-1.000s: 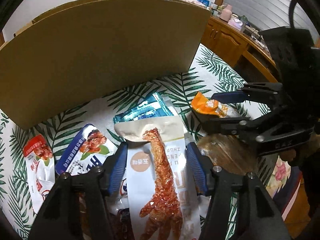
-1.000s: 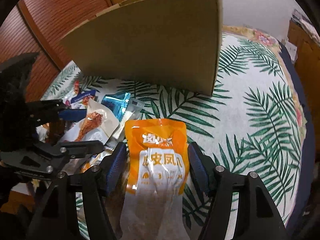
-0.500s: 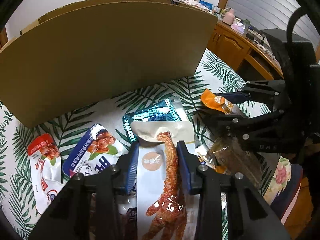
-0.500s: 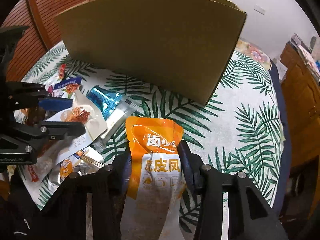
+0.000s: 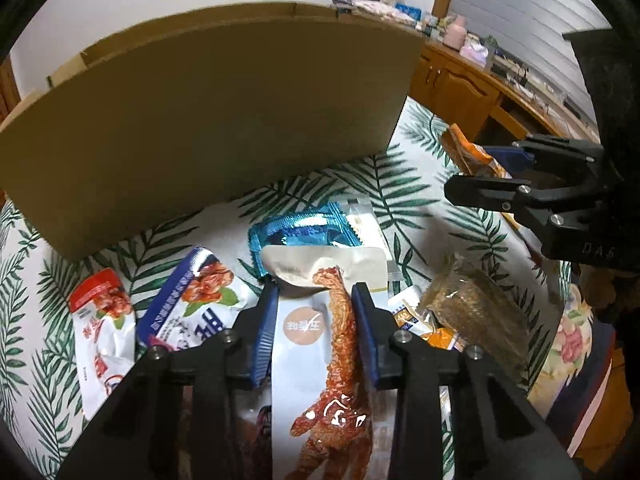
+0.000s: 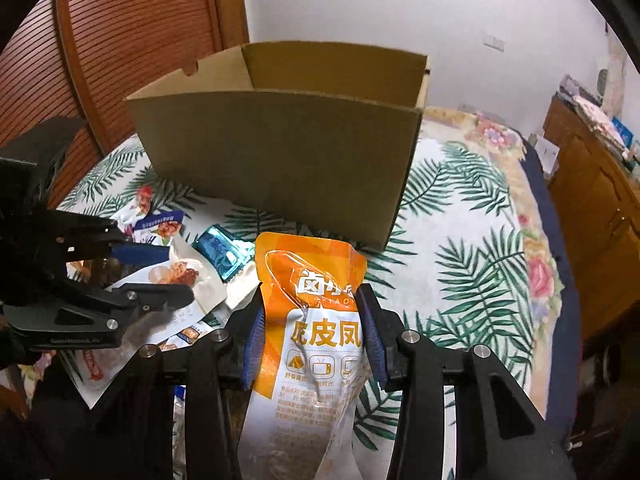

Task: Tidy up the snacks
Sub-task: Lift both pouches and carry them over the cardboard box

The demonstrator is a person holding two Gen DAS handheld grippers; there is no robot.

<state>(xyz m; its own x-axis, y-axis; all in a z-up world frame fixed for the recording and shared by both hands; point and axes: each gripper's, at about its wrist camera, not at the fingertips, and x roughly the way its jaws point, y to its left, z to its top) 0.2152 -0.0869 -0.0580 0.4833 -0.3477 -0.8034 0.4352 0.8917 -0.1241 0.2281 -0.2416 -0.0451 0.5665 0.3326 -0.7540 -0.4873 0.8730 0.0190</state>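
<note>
My left gripper [image 5: 316, 312] is shut on a white chicken-foot snack pouch [image 5: 320, 344] and holds it above the snack pile. My right gripper [image 6: 312, 316] is shut on an orange-and-white snack pouch [image 6: 316, 320] and holds it up in front of the open cardboard box [image 6: 288, 156]. The box [image 5: 208, 120] stands on the palm-leaf cloth just beyond both grippers. In the left wrist view the right gripper [image 5: 484, 172] is at the right with the orange pouch [image 5: 472, 152]. In the right wrist view the left gripper [image 6: 156, 272] is at the left.
Loose snacks lie on the cloth: a blue foil pack [image 5: 304, 232], a blue-and-white pack [image 5: 192, 300], a red-and-white pack [image 5: 100, 320] and a clear pack of brown snacks [image 5: 476, 312]. Wooden cabinets [image 6: 592, 200] stand at the right, a wooden door [image 6: 120, 48] at the left.
Both grippers closed on their pouches and lifted them. The right gripper rose enough that the box's open inside now shows.
</note>
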